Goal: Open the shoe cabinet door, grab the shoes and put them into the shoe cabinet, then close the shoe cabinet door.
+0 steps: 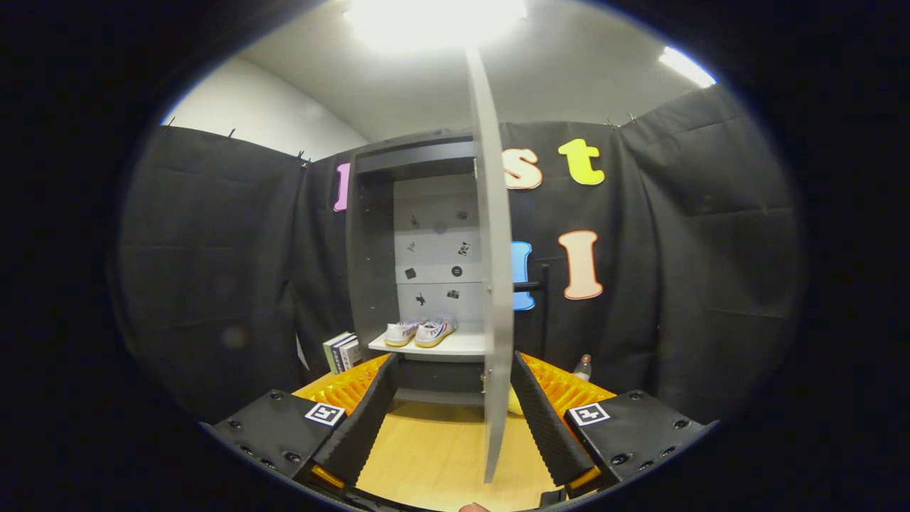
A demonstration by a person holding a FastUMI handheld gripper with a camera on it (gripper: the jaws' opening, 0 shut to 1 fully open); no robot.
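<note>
I am working in a staged recording booth, not a real home: black cloth walls are clipped up around a pale wooden bench under bright ceiling strip lights. A tall grey shoe cabinet holding white sneakers supplies the household look, with books beside it.

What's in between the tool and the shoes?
In the gripper view, the open tool faces bare wooden floor; the cabinet door's edge stands between its fingers. The shoes sit on a shelf beyond.

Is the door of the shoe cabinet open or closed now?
Open. The door stands edge-on between the open gripper's fingers, and the shoes inside show on the shelf.
</note>
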